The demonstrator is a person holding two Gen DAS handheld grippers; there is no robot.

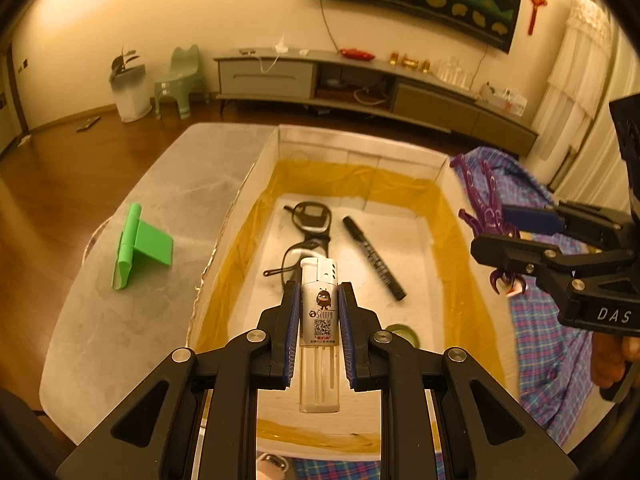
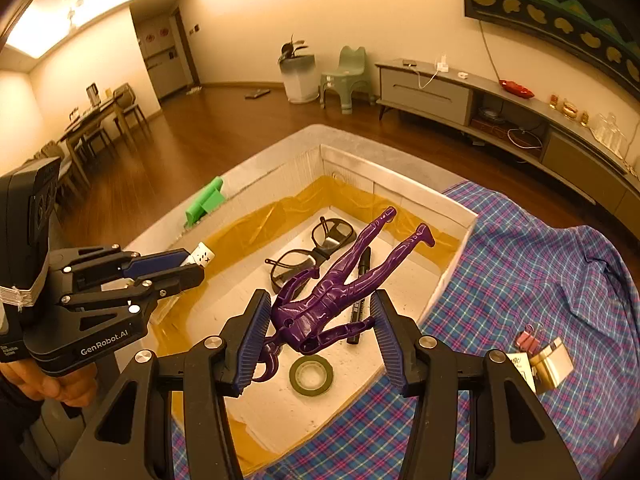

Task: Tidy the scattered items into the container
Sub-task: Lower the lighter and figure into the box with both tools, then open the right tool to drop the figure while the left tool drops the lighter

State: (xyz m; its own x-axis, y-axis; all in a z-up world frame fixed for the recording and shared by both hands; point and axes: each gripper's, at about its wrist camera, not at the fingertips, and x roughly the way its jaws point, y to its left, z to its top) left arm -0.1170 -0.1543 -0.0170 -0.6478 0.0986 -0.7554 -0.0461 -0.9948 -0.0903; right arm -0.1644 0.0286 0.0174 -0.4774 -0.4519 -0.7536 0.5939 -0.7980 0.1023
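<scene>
My left gripper (image 1: 319,288) is shut on a clear lighter (image 1: 320,320) with a printed label, and holds it above the near end of the white box (image 1: 360,152) lined with yellow film. In the box lie black glasses (image 1: 308,220), a black marker (image 1: 374,258) and a tape roll (image 2: 311,376). My right gripper (image 2: 320,298) holds a purple toy figure (image 2: 320,304) by its arms, legs pointing away, above the box (image 2: 400,188). The left gripper (image 2: 188,264) with the lighter (image 2: 202,256) hangs at the box's left side.
A green stand (image 1: 138,246) sits on the grey table left of the box. A plaid cloth (image 2: 520,260) covers the table to the right, with a pink binder clip (image 2: 530,340) and a small gold pack (image 2: 554,364) on it. A hand (image 2: 48,384) grips the left tool.
</scene>
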